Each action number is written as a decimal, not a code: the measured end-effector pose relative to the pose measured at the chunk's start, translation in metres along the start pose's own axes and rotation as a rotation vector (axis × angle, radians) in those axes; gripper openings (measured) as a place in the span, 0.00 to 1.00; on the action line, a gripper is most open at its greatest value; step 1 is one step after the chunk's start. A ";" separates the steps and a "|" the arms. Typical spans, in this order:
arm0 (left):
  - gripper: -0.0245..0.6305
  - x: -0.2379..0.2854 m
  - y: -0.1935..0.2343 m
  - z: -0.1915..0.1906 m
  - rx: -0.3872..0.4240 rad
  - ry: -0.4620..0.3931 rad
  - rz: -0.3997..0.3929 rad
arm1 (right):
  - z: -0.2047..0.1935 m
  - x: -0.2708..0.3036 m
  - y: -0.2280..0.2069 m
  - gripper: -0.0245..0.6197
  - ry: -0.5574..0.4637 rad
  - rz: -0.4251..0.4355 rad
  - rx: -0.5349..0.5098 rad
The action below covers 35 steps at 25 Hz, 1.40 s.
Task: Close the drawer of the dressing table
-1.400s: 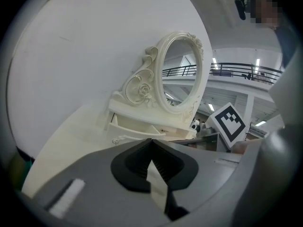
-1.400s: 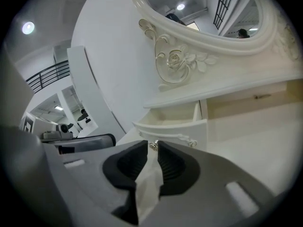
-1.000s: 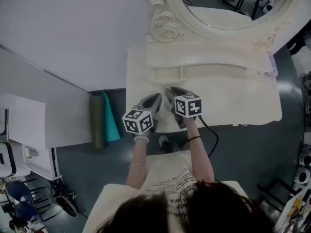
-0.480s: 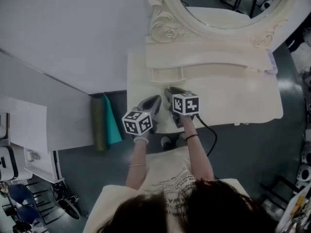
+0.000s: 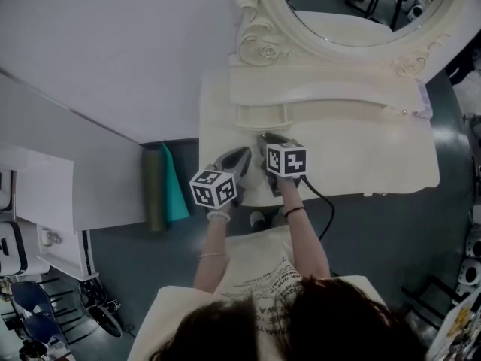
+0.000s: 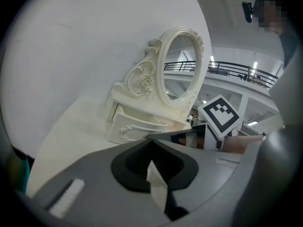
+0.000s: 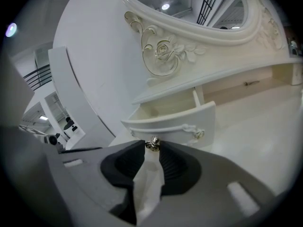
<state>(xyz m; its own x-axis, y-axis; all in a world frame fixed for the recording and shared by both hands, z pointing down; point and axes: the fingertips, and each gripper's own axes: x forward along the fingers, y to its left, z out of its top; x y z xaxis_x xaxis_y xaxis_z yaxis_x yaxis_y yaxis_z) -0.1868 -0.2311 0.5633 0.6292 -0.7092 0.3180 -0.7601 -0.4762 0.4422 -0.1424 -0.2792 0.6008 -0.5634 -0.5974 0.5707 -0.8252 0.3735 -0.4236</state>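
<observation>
Hardly anything has shifted in the head view over the last second: the right gripper (image 5: 263, 138) has only edged a touch closer to the drawer (image 5: 263, 116), and its jaws have just been closing. Both forearms reach forward from the person's chest over the front edge of the dressing table (image 5: 361, 156), side by side. The left gripper (image 5: 240, 155) is held slightly back and left of the right one, angled shallowly down. The right one tips more steeply toward the drawer front.

The drawer is pulled out from the left end of the low shelf unit under the oval mirror (image 5: 353, 6).

From above, the gripper bodies and marker cubes cover the jaw tips. The right gripper view settles it: the right gripper (image 7: 152, 149) pinches the small metal drawer knob (image 7: 152, 144) between its tips, with the open drawer (image 7: 170, 122) and its pale inside just beyond. The left gripper view shows the left gripper (image 6: 151, 143) with its jaws pressed together on nothing. It sees the drawer (image 6: 137, 129) from the side and the right gripper's marker cube (image 6: 220, 117) close by. Only the head view shows a green roll (image 5: 154, 190) on the floor left of the table.
</observation>
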 end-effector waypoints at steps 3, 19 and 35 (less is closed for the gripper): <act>0.04 0.000 0.002 0.000 -0.004 0.000 0.000 | 0.000 0.000 0.000 0.18 0.001 0.001 0.002; 0.04 0.007 0.006 0.007 -0.003 -0.012 -0.003 | 0.004 0.004 -0.003 0.18 0.015 0.008 -0.006; 0.04 0.015 0.010 0.012 -0.003 -0.012 0.002 | 0.011 0.008 -0.008 0.18 0.016 0.016 -0.010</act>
<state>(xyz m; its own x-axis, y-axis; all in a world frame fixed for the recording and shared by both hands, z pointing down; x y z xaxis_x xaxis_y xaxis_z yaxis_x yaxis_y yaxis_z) -0.1867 -0.2526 0.5627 0.6253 -0.7167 0.3088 -0.7612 -0.4731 0.4435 -0.1397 -0.2952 0.6014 -0.5770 -0.5796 0.5754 -0.8164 0.3900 -0.4258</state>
